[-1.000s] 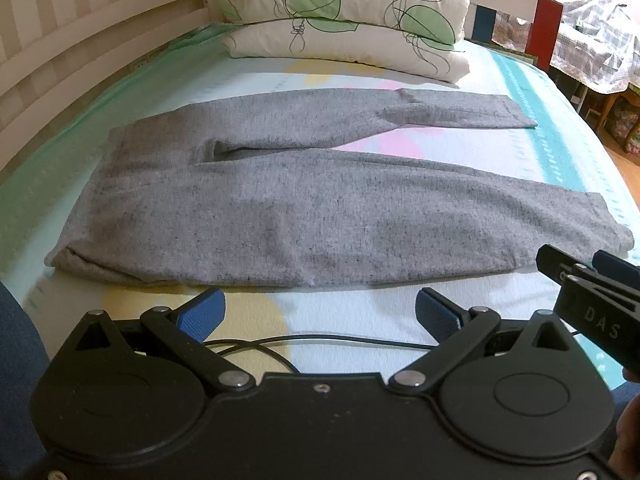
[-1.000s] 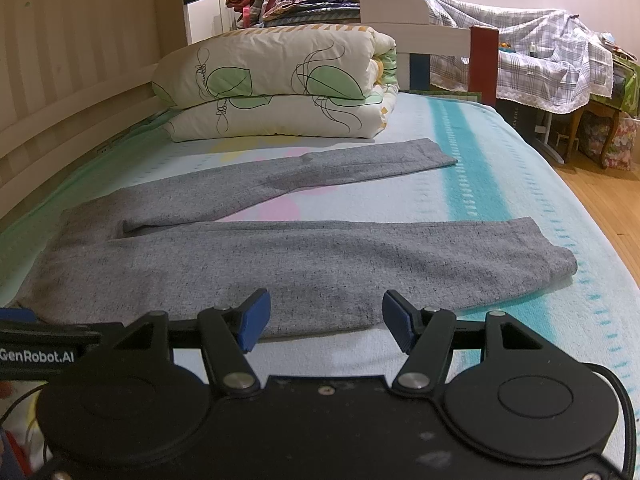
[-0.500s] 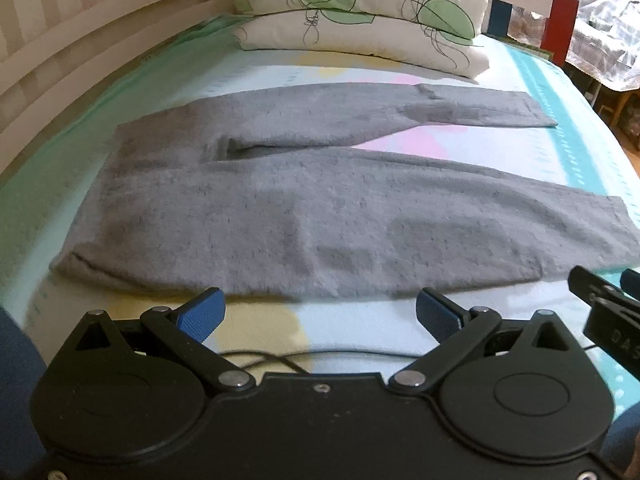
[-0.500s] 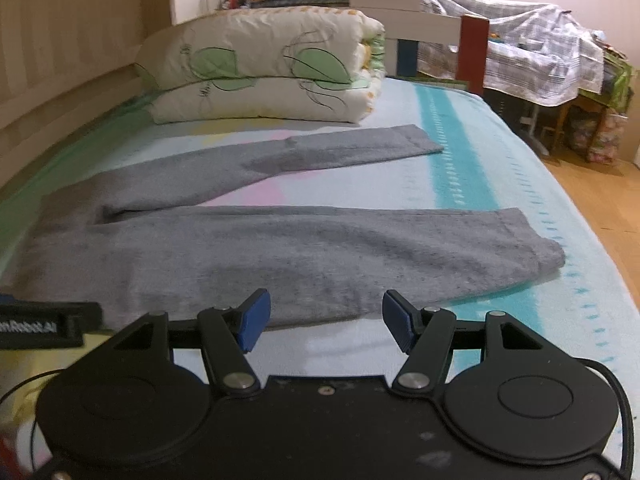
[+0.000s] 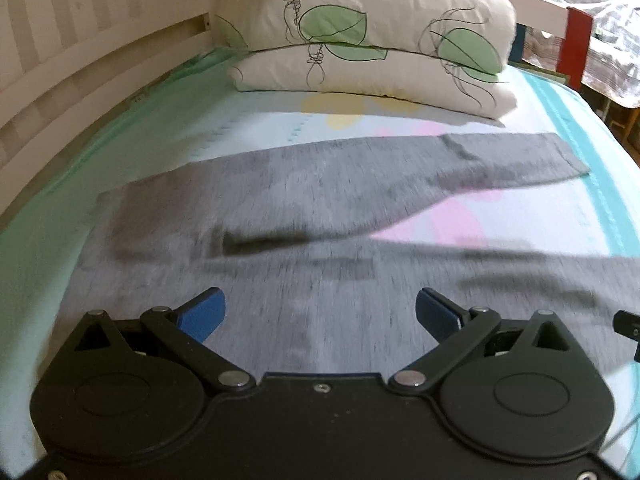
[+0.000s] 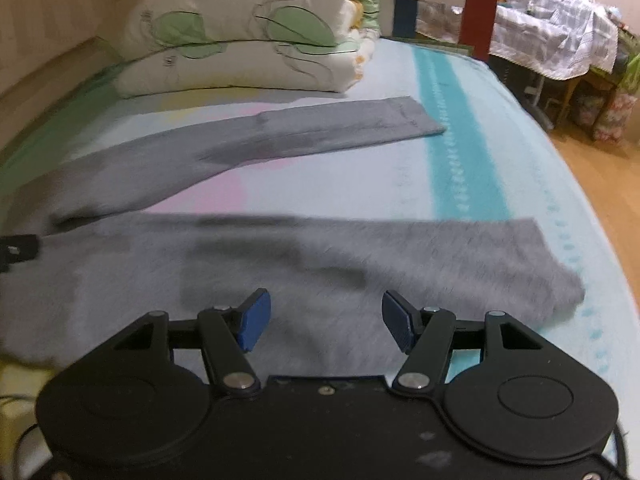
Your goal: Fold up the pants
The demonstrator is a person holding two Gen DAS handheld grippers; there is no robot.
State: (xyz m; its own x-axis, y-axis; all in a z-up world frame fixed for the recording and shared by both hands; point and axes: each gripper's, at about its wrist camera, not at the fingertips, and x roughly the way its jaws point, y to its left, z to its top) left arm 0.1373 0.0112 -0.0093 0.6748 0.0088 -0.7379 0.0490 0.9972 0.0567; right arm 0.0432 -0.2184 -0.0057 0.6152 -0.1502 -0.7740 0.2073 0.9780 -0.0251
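Observation:
Grey pants (image 5: 320, 208) lie flat on the bed, waist to the left, legs spread apart toward the right. The left gripper (image 5: 318, 312) hovers open over the near leg close to the seat, blue pads wide apart with nothing between them. The right gripper (image 6: 326, 320) is open too, above the near leg (image 6: 360, 256) further toward its cuff. The far leg (image 6: 320, 132) runs up to a cuff near the teal stripe. A tip of the right gripper (image 5: 628, 322) shows at the left view's right edge. Both views are motion-blurred.
A folded leaf-print quilt (image 5: 368, 36) lies at the back of the bed. A white slatted bed rail (image 5: 60, 72) runs along the left. The sheet (image 6: 460, 148) is pale with a teal stripe. Right of the bed are wooden floor (image 6: 600, 168) and covered furniture (image 6: 560, 40).
Both grippers have moved forward from the bed's near edge to over the near leg of the pants. They stay open. The pants have not moved.

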